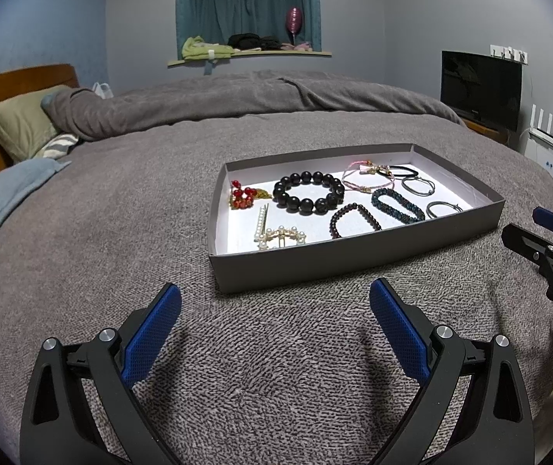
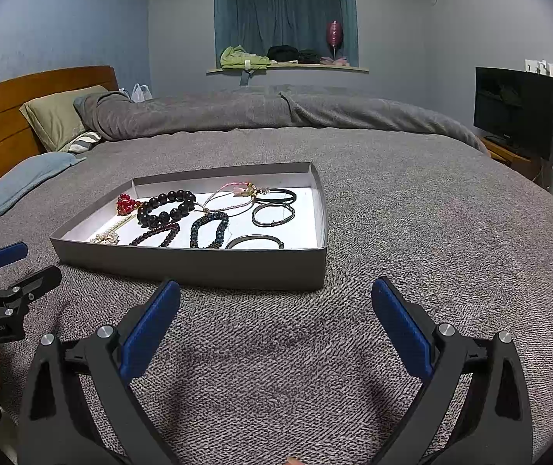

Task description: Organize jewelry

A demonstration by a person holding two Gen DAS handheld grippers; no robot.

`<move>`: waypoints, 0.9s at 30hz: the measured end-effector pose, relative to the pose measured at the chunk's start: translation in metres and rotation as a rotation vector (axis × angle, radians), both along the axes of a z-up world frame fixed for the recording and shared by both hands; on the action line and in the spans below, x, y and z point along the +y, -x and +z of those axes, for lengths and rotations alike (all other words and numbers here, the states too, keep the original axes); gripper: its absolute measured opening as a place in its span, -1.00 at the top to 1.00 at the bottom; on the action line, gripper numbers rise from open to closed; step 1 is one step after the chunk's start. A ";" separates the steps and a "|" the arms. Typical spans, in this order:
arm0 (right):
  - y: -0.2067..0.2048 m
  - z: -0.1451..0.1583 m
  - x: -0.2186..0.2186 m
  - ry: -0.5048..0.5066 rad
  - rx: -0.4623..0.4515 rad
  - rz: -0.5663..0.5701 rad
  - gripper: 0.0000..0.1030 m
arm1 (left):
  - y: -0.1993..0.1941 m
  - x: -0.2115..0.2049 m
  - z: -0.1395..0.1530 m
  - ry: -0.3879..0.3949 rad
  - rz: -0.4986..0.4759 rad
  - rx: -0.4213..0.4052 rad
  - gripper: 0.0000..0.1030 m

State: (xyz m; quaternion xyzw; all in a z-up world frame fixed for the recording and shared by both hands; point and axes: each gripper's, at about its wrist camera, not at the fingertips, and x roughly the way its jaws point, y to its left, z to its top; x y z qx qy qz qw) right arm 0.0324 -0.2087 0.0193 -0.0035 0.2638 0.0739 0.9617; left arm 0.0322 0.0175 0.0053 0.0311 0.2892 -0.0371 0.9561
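We hold the left gripper (image 1: pixel 275 302) and the right gripper (image 2: pixel 275 304) released above the bed (image 1: pixel 121 232), both empty, near the tray (image 1: pixel 354 257) of bracelets (image 1: pixel 309 192).

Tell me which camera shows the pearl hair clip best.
The left wrist view: the pearl hair clip lies fully visible inside the tray. In the right wrist view the tray's near wall hides most of it.
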 end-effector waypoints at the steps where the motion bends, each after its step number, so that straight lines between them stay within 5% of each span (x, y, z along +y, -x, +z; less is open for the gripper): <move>1: 0.000 0.000 0.000 0.001 0.001 0.001 -0.90 | 0.000 0.000 0.000 0.000 0.000 0.000 -0.88; 21: 0.000 -0.001 0.000 0.003 0.003 0.002 -0.90 | 0.003 -0.001 0.004 -0.047 0.005 -0.043 -0.88; 27: 0.000 -0.001 0.000 0.001 0.004 0.002 -0.90 | -0.004 0.003 0.000 -0.014 0.006 0.010 -0.88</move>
